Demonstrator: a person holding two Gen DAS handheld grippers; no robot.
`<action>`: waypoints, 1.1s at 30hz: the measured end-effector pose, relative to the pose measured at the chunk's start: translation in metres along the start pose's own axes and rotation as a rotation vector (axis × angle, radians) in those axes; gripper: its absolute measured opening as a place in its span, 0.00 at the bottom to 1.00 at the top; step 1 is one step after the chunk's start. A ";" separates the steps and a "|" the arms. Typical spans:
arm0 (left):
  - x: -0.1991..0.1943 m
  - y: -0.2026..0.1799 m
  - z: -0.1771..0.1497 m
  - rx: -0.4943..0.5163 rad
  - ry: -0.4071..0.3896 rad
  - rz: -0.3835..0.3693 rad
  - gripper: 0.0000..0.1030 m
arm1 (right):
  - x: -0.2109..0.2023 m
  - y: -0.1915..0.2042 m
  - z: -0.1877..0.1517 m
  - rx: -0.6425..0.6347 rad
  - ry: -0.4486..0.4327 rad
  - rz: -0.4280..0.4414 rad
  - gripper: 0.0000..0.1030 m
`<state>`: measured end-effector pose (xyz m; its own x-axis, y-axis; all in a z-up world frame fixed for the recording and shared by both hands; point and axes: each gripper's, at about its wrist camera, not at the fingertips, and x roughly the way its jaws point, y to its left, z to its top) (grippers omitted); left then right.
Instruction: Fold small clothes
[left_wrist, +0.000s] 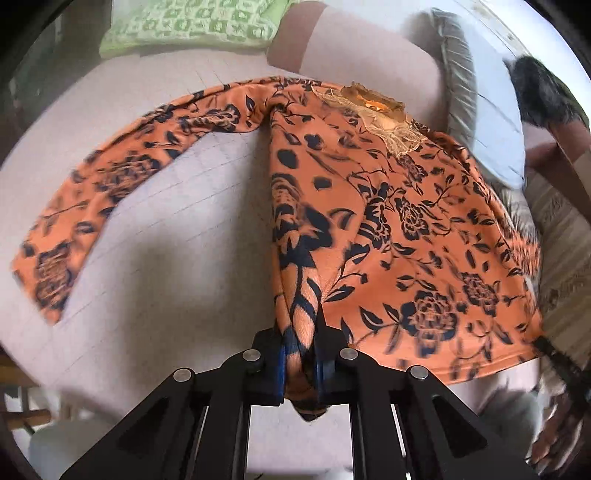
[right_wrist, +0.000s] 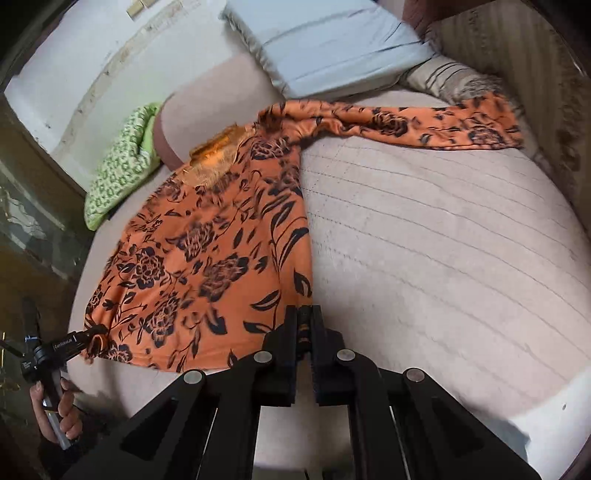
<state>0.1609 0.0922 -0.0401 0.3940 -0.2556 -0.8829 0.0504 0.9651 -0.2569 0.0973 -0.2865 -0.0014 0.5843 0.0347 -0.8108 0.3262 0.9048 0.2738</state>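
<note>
Lying ahead, orange top (left_wrist: 388, 221), hem pinched in both tongs

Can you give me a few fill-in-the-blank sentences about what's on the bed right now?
1. The orange garment carries a black ____ print.
2. The left gripper is shut on the garment's bottom ____.
3. The pillow at the head of the bed is patterned white and ____.
4. Both of the garment's ____ are spread outward.

Missing words: floral; hem; green; sleeves
</note>
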 end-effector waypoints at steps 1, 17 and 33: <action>-0.005 0.003 -0.004 0.003 0.002 0.004 0.09 | -0.012 0.000 -0.004 0.003 -0.009 0.005 0.05; -0.002 0.003 -0.014 0.088 -0.080 0.161 0.53 | -0.027 -0.009 -0.010 0.202 -0.050 -0.073 0.62; 0.006 -0.196 0.013 0.419 -0.258 -0.043 0.66 | -0.041 -0.024 0.101 0.124 -0.334 -0.164 0.74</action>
<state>0.1653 -0.0982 0.0101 0.5949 -0.3239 -0.7356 0.4153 0.9074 -0.0637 0.1403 -0.3524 0.0773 0.7200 -0.2643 -0.6417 0.5106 0.8279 0.2320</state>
